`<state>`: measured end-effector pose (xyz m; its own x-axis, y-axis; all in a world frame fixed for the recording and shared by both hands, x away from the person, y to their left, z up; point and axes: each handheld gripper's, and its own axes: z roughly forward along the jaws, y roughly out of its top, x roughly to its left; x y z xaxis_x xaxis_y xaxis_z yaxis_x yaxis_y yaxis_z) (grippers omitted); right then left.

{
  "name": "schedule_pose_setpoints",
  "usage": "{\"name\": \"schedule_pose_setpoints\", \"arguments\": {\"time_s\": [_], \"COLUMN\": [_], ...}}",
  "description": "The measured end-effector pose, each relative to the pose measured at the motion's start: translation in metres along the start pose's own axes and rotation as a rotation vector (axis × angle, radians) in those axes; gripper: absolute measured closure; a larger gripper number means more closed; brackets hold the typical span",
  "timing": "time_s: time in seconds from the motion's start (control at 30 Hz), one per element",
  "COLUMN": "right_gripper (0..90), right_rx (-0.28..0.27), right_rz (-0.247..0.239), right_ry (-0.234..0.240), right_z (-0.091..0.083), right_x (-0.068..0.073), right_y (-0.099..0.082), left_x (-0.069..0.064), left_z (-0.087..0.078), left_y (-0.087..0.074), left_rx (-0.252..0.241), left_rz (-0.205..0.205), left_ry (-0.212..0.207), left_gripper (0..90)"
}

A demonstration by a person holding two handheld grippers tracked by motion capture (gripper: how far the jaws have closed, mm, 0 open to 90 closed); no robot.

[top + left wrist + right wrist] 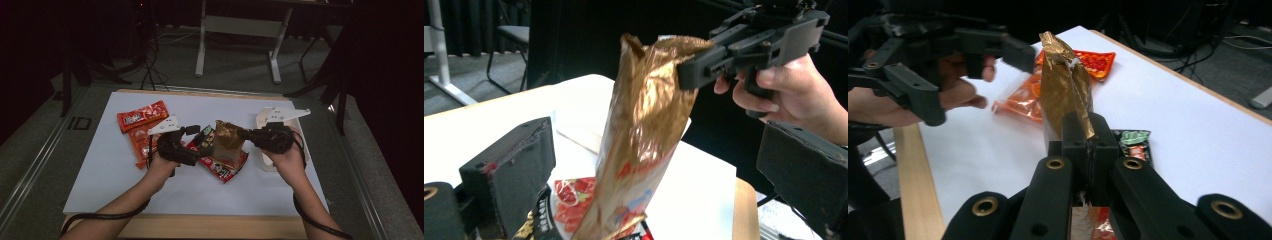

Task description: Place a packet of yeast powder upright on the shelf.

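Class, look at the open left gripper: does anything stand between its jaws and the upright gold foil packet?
Nothing visible does. The left gripper stands open around the gold foil packet, which the right gripper pinches at its top edge.

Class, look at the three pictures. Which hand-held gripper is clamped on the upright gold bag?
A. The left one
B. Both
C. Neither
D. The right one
D: the right hand-held gripper has its jaws pressed shut on an edge of the gold bag, while the left hand-held gripper stands wide open, its jaws clear of the bag on either side.
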<state>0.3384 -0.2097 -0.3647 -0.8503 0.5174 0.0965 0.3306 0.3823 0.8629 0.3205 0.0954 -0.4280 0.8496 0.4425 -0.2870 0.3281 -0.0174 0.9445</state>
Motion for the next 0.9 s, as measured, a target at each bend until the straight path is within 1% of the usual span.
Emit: {"name": "schedule_pose_setpoints", "arguments": {"time_s": [0.07,0.1,0.2,0.23,0.3,0.33,0.37,0.43,0.47,0.5,0.57,0.63,0.67,0.7,0.73,0.83,0.9], "right_gripper": [89.4,89.4,89.4,89.5,89.5,89.5,89.5,89.5,89.5,89.5,89.3,89.3,89.3,89.3,89.2,89.2,89.3], "right_rx": [0.004,0.003,-0.002,-0.007,-0.010,-0.023,-0.028,-0.039,-0.039,-0.050,-0.057,-0.063,-0.063,-0.067,-0.073,-0.073,-0.071], "right_rz": [-0.004,-0.008,-0.016,-0.016,-0.018,-0.017,-0.020,-0.025,-0.025,-0.024,-0.029,-0.030,-0.030,-0.030,-0.024,-0.025,-0.028], "right_ry": [-0.006,-0.014,-0.030,-0.031,-0.039,-0.050,-0.059,-0.068,-0.068,-0.080,-0.102,-0.124,-0.124,-0.136,-0.148,-0.177,-0.190], "right_z": [-0.002,-0.003,-0.007,-0.009,-0.010,-0.014,-0.016,-0.021,-0.021,-0.025,-0.030,-0.034,-0.034,-0.037,-0.040,-0.044,-0.047], "right_x": [-0.002,-0.004,-0.008,-0.010,-0.012,-0.017,-0.019,-0.023,-0.023,-0.028,-0.032,-0.037,-0.037,-0.040,-0.045,-0.053,-0.058], "right_y": [0.002,0.003,0.008,0.009,0.011,0.014,0.015,0.018,0.018,0.021,0.025,0.028,0.028,0.030,0.032,0.035,0.037], "left_x": [0.001,0.001,-0.001,-0.001,-0.001,-0.002,-0.002,-0.002,-0.002,-0.002,-0.001,0.001,0.001,0.001,0.002,0.002,0.003], "left_z": [-0.005,-0.009,-0.015,-0.017,-0.017,-0.020,-0.024,-0.028,-0.028,-0.034,-0.039,-0.044,-0.044,-0.044,-0.050,-0.052,-0.052], "left_y": [-0.003,-0.005,-0.010,-0.012,-0.012,-0.018,-0.023,-0.029,-0.029,-0.036,-0.043,-0.049,-0.049,-0.049,-0.057,-0.063,-0.068], "left_rx": [0.007,-0.004,0.006,0.011,0.011,0.026,0.036,0.044,0.044,0.048,0.051,0.053,0.053,0.053,0.049,0.059,0.066], "left_rz": [0.004,0.010,0.046,0.054,0.054,0.063,0.071,0.092,0.092,0.095,0.085,0.083,0.083,0.083,0.064,0.071,0.064], "left_ry": [0.012,0.020,0.040,0.042,0.042,0.028,0.023,0.032,0.032,0.039,0.048,0.068,0.068,0.068,0.075,0.088,0.086], "left_gripper": [2.6,2.6,3.3,3.4,3.4,3.6,4.5,4.8,4.7,4.8,4.7,4.8,4.7,4.7,4.8,4.8,4.8]}}
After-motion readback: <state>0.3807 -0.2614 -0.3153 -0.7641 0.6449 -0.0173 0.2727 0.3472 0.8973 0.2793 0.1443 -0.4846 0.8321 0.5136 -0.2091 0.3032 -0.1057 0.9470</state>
